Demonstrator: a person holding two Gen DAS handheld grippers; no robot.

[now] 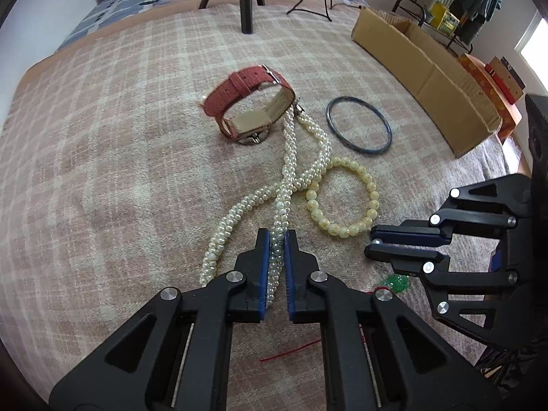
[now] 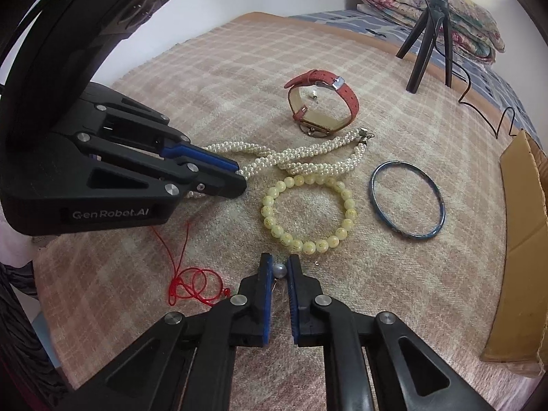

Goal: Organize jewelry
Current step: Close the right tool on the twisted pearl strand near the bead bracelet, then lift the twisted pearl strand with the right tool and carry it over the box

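Pearl strands of a twisted necklace (image 1: 291, 171) are clamped between the blue pads of the left gripper (image 1: 277, 239), whose jaws are drawn in to the width of the rope. From the pads the necklace is seen running toward 12 o'clock across the plaid blanket (image 1: 120, 154), its clasp end lying just beside a red-strapped watch (image 1: 250, 102). A second loop of the same rope is laid out toward 7 o'clock.

A single grey pearl bead (image 2: 279, 270) is pinched at the tips of the right gripper (image 2: 279, 270), the jaws nearly closed on it; this is shown clearly only by the right wrist view, while in the left wrist view the right gripper (image 1: 373, 239) appears side-on at 3 o'clock, with only a small pale speck at its tips.

A cream beaded bracelet (image 2: 308, 212) is found at 12 o'clock from the right gripper, touching the necklace (image 2: 308, 161). A dark blue bangle (image 2: 407, 200) lies at 2 o'clock, apart from the bracelet. A coiled red cord (image 2: 195, 281) at 9 o'clock is shown whole only by the right wrist view. A small green item (image 1: 397, 281), seen only from the left wrist, cannot be identified. A cardboard box (image 1: 428, 78) and a tripod (image 1: 246, 0) stand on the far side.
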